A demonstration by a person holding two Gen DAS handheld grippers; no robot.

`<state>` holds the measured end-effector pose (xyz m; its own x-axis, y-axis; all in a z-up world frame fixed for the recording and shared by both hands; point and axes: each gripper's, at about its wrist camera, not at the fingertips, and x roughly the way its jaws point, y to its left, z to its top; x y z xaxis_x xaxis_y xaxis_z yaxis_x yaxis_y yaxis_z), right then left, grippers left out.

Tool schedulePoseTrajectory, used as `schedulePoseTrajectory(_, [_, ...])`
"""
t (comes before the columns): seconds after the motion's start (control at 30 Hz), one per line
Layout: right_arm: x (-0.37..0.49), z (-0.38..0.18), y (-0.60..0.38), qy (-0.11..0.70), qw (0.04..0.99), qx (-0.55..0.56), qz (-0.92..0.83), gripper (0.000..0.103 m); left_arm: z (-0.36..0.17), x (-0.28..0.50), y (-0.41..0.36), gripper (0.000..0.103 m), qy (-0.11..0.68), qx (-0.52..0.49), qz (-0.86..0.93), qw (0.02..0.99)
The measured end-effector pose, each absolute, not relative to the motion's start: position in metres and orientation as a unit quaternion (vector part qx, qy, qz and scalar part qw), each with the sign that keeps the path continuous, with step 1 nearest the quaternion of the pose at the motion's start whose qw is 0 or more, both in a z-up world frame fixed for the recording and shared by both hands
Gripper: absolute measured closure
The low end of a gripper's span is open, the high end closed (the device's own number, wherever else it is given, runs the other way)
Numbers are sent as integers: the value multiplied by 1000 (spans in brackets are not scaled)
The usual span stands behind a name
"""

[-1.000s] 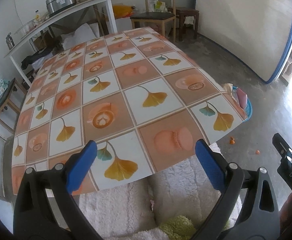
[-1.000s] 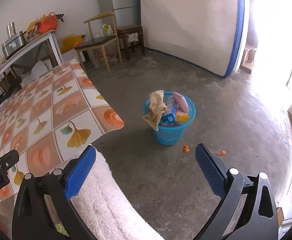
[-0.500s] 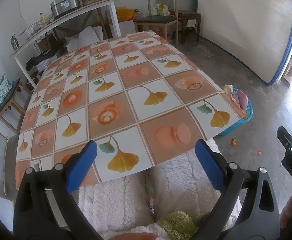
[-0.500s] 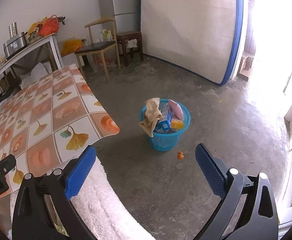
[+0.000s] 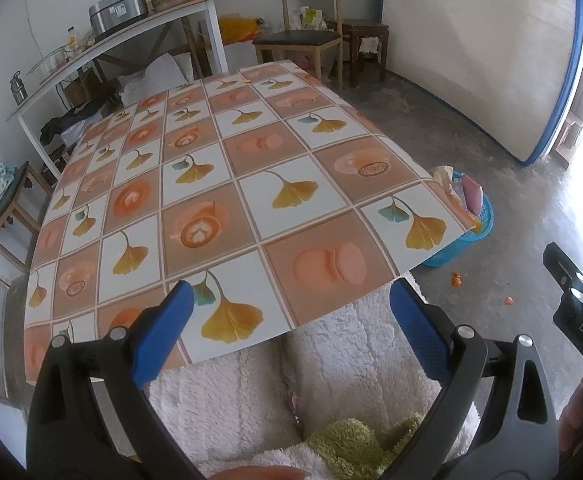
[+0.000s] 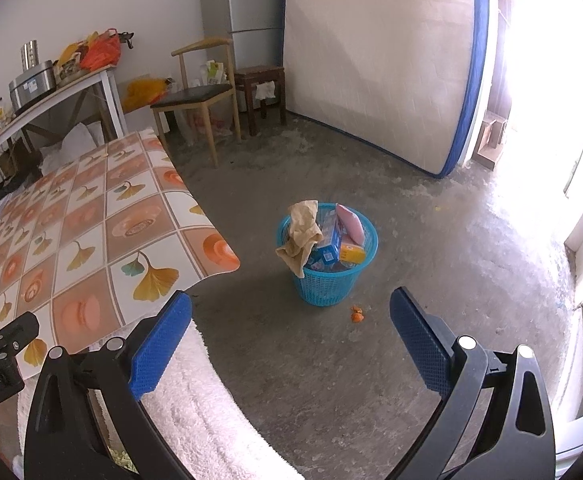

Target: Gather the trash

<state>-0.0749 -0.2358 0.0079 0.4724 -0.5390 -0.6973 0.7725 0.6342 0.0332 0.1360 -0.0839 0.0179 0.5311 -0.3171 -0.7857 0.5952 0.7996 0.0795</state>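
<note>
A blue mesh trash basket (image 6: 333,286) stands on the concrete floor, filled with a tan rag (image 6: 301,236), a pink packet and blue and orange boxes. Beside its base lies a small orange scrap (image 6: 357,314). In the left wrist view the basket (image 5: 469,236) peeks out past the table corner, with orange scraps (image 5: 456,279) on the floor near it. My right gripper (image 6: 290,338) is open and empty, held well back from the basket. My left gripper (image 5: 291,330) is open and empty over the near edge of the patterned table (image 5: 227,200).
A white fluffy garment (image 5: 331,364) on the person holding the grippers fills the near foreground. A wooden chair (image 6: 199,96), a stool (image 6: 261,80), a fridge and a leaning mattress (image 6: 375,52) stand at the back. A white shelf table (image 5: 111,40) holds pots and bags.
Both grippers have drawn back and risen, so the table and the basket look smaller and farther. Both stay open and empty.
</note>
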Motion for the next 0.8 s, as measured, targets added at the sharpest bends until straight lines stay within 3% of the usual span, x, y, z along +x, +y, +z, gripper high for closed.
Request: schedulePoseTrajectory(0.8, [-74,10,-234,333,841,169,-391,6,18,136,-81,9,401,167,-270,859])
